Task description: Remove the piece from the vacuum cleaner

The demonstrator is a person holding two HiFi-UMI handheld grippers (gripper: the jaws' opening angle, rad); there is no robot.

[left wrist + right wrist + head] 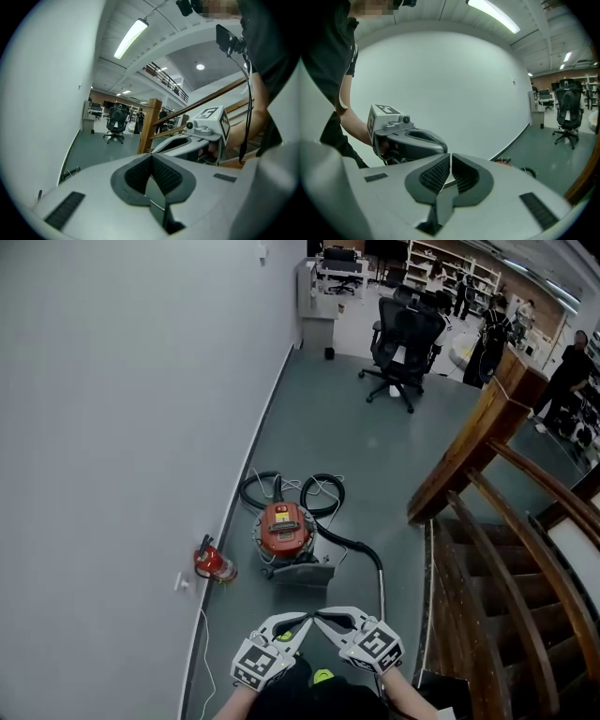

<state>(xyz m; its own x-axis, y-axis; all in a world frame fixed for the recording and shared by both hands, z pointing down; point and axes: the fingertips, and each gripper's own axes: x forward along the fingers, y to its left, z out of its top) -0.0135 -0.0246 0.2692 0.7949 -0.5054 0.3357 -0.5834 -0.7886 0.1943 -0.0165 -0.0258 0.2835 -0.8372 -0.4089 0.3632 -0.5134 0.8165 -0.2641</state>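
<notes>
left gripper [302, 622]: clenched, empty | right gripper [324, 620]: clenched, empty, tip just beside the left's | vacuum cleaner [284, 529]: on floor ahead of both, well apart

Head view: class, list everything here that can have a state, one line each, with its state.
Left gripper: shut, empty.
Right gripper: shut, empty.
Vacuum cleaner: upright on the floor, untouched.
Hose: looped behind the vacuum cleaner, trailing towards the person.
Fire extinguisher: on the floor by the wall.
Office chair: upright, nobody in it.
</notes>
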